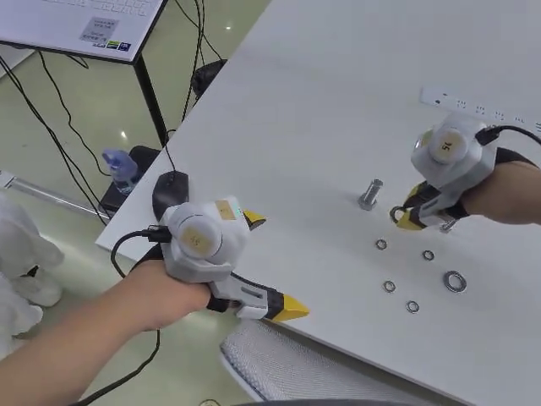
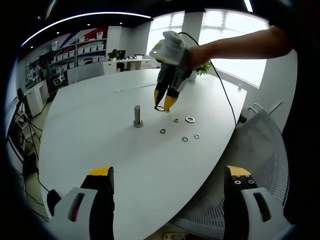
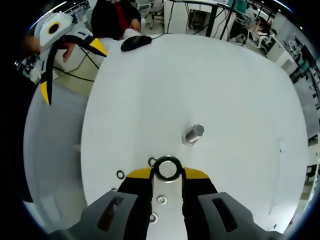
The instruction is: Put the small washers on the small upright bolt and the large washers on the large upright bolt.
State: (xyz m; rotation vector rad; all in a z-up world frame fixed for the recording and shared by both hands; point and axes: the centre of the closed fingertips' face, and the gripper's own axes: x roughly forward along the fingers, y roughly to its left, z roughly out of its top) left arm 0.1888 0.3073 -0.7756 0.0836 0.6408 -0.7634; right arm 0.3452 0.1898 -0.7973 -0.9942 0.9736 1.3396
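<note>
My right gripper is shut on a large washer, held just right of the large upright bolt and slightly above the white table. A small bolt peeks out behind that gripper's jaws. Several small washers, such as one, and one large washer lie flat on the table in front of the bolts. My left gripper hovers open and holding nothing at the table's near-left edge, well away from the bolts. In the left gripper view the bolt stands left of the right gripper.
A black mouse lies at the table's left corner, and a white power strip at the far right. A mesh chair sits below the near edge. A laptop stands on a side desk.
</note>
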